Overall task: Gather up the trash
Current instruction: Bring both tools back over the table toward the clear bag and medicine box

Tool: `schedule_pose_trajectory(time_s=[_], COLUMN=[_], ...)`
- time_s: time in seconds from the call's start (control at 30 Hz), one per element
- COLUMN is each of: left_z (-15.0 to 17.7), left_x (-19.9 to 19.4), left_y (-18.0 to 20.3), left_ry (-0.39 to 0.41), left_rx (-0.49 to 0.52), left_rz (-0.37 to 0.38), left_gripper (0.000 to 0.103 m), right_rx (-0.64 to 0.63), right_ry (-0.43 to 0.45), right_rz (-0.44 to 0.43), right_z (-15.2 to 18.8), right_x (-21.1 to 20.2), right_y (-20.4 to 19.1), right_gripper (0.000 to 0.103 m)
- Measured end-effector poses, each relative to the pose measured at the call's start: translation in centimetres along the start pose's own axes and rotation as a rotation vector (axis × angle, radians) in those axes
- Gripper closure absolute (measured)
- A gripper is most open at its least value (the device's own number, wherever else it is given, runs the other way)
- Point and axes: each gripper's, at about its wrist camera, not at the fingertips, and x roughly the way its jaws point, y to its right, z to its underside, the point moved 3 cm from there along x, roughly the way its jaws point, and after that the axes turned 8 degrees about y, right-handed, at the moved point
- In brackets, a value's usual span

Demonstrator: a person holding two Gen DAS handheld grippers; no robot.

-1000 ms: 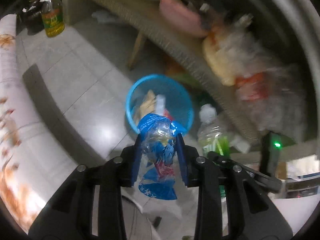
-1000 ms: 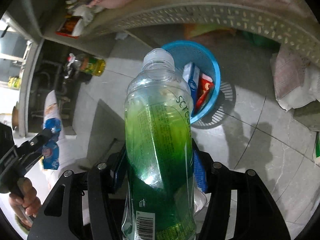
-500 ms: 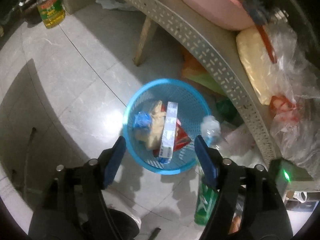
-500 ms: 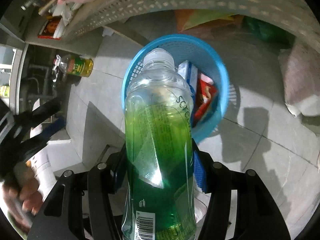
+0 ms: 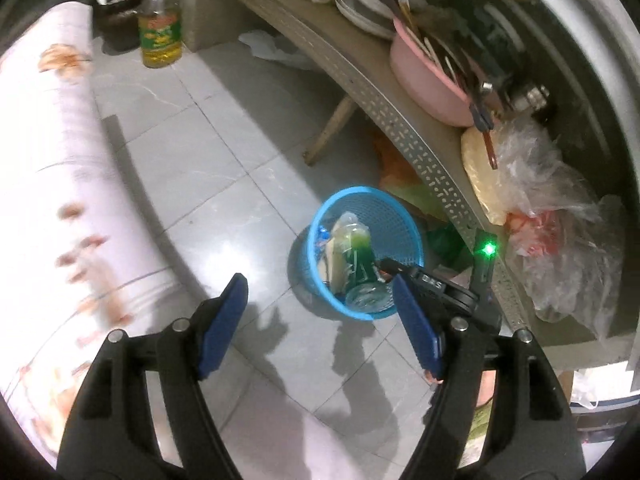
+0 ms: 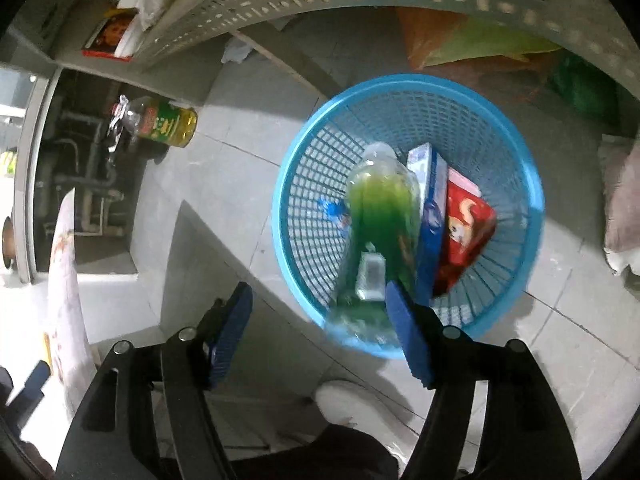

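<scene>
The right tool hangs just above the near rim of the blue basket, its blue pads spread wide and gripping nothing. Just beyond it, the green bottle lies inside the basket, cap end pointing away from the camera and base toward the near rim; it is motion-blurred, so whether it has fully settled is hard to say. Beside the bottle, on its right, a blue carton stands on edge, and a red packet leans against the far side of that carton. A scrap of blue wrapper shows against the mesh on the bottle's left.

The left tool is also released, pads well apart and empty, held higher over the grey tiled floor. From there the basket sits on the floor beside the perforated edge of the surface, with the bottle visible inside. The surface carries a pink bowl and clear plastic bags. A bottle of yellow oil stands on the floor well away from the basket.
</scene>
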Motion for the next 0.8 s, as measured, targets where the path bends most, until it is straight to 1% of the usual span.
schedule_pose_trajectory(time_s=[0.13,0.23,0.33,0.4,0.47,0.5,0.53,0.57,0.6,0.63,0.67,0.7,0.77,0.8], left_z=[1.5,3.1,4.4,5.3,5.9,6.3,6.4,6.8,7.1,7.3,7.6,7.6,7.4,7.2], left_x=[-3.8,-7.3,-10.2,-12.9,-15.3,-16.9,-17.9,-19.5,-20.6,-21.2,-22.2,-22.8,-23.5,-23.7], left_y=[-2.2,-3.9,-5.6,-7.7,-10.0,-11.7,-12.6,-14.5,-16.0,-17.0,-19.2,-20.8,-23.6,-25.0], left_ry=[0.062,0.135,0.197,0.256,0.308,0.345,0.365,0.400,0.420,0.429,0.439,0.440,0.426,0.422], left_rx=[-0.027,-0.039,-0.046,-0.067,-0.096,-0.116,-0.125,-0.144,-0.165,-0.182,-0.223,-0.251,-0.301,-0.319], left_rz=[0.040,0.057,0.049,0.026,0.003,-0.023,-0.039,-0.072,-0.102,-0.120,-0.142,-0.145,-0.158,-0.171], left_gripper=[0.032,0.032,0.032,0.032,0.032,0.032,0.032,0.032,0.032,0.031,0.030,0.029,0.028,0.028], right_rx=[-0.006,-0.047,-0.124,-0.198,-0.303,-0.347,-0.409,-0.469,-0.529,-0.618,-0.695,-0.779,-0.908,-1.014], right_ry=[0.016,0.043,0.079,0.106,0.152,0.170,0.192,0.212,0.230,0.246,0.254,0.258,0.260,0.265], right_rz=[-0.005,-0.001,-0.008,-0.020,-0.051,-0.070,-0.098,-0.123,-0.142,-0.173,-0.205,-0.236,-0.269,-0.295], right_z=[2.0,3.1,3.6,3.7,3.7,3.8,3.9,4.2,4.5,5.3,6.1,7.2,9.1,10.7], right_x=[-2.8,-5.3,-7.8,-9.4,-11.5,-12.3,-13.3,-14.2,-14.8,-15.6,-16.0,-16.2,-16.2,-16.1], right_y=[0.9,0.3,-1.7,-4.0,-7.9,-9.5,-11.8,-14.1,-16.3,-19.4,-22.1,-24.9,-29.1,-32.3], right_gripper=[0.036,0.036,0.036,0.036,0.035,0.035,0.031,0.029,0.028,0.026,0.024,0.022,0.021,0.021])
